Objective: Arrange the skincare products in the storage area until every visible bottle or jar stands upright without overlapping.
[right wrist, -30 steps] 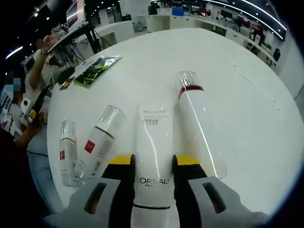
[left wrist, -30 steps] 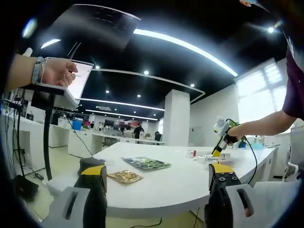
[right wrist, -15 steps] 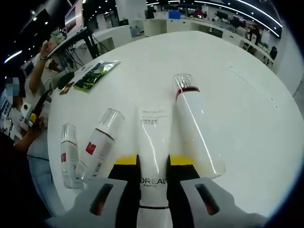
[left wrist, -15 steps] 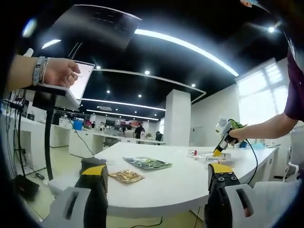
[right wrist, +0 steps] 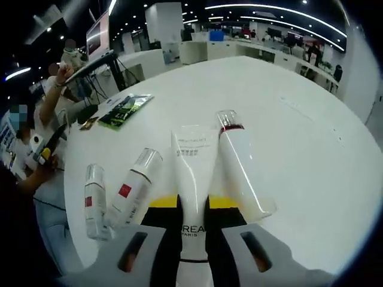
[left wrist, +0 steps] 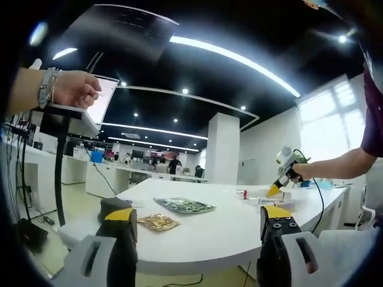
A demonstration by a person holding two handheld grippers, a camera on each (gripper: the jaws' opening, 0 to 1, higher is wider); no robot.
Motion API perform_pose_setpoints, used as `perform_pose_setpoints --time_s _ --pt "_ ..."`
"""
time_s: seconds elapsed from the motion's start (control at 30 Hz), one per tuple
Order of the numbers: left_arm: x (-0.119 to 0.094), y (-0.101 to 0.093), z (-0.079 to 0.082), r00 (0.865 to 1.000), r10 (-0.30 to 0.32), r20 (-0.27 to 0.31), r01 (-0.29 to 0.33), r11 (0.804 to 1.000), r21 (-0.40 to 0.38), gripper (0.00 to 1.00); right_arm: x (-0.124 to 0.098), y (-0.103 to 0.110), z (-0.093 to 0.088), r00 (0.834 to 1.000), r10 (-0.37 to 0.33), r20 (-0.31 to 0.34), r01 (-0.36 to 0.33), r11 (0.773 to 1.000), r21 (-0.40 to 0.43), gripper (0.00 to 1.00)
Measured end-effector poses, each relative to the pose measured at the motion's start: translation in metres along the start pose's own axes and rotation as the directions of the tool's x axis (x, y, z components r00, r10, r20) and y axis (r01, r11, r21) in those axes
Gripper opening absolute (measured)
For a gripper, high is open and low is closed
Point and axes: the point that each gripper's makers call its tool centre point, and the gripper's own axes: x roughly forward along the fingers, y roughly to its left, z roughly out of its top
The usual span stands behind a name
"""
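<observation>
My right gripper [right wrist: 192,203] is shut on a white L'Oréal tube [right wrist: 191,173] that points away from me over the white table [right wrist: 287,137]. Just right of the tube a white bottle with a red band and clear cap [right wrist: 239,170] lies on its side. To the left two small white bottles with red labels [right wrist: 134,188] [right wrist: 93,194] also lie flat. My left gripper [left wrist: 197,216] is open with nothing between its fingers, held off the table's near edge. In the left gripper view the right gripper [left wrist: 283,174] shows far right, down at the table.
A green packet [right wrist: 124,109] and a small gold packet [right wrist: 90,123] lie near the table's far-left edge, also seen as the green packet [left wrist: 185,205] and gold packet [left wrist: 157,222]. A person's hand [left wrist: 75,89] rests on a screen on a stand at upper left.
The right gripper's jaws have closed from a loose straddle to a tight grip on the tube, and its view has pulled back a little. The left gripper has barely moved.
</observation>
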Motion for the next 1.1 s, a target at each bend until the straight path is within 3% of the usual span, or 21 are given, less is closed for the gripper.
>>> perform_pose_setpoints --time_s 0.13,0.33,0.53,0.67,0.83,0.93,1.1 --pt "0.002 -0.002 -0.001 1.0 -0.004 -0.007 0.004 1.0 -0.003 0.86 -0.011 0.002 0.013 0.995 -0.014 0.099 0.011 1.0 0.025 0.11" --pt "0.001 -0.005 0.0 1.0 -0.018 0.0 0.018 1.0 -0.005 0.86 -0.024 0.006 0.016 0.987 -0.031 0.159 0.024 0.999 0.046 0.11" --pt "0.003 -0.002 0.002 1.0 -0.012 0.012 0.012 0.999 -0.03 0.86 -0.033 0.009 0.021 0.964 -0.047 0.261 0.025 0.996 0.087 0.11" --pt "0.005 -0.003 0.001 1.0 -0.004 0.009 0.004 1.0 -0.014 0.87 -0.034 0.011 0.02 0.954 -0.062 0.293 0.037 0.995 0.092 0.11" --pt "0.01 -0.009 -0.002 1.0 -0.011 -0.011 0.011 1.0 -0.003 0.87 -0.041 0.02 0.018 0.932 -0.087 0.351 0.053 0.993 0.106 0.12" --pt "0.011 -0.012 -0.004 0.999 -0.02 -0.029 0.02 1.0 -0.006 0.87 -0.05 0.03 0.023 0.899 -0.092 0.429 0.045 0.992 0.118 0.12" --pt "0.012 -0.014 -0.002 0.999 -0.02 -0.037 0.02 1.0 -0.017 0.87 -0.061 0.038 0.03 0.863 -0.116 0.492 0.066 0.991 0.117 0.12"
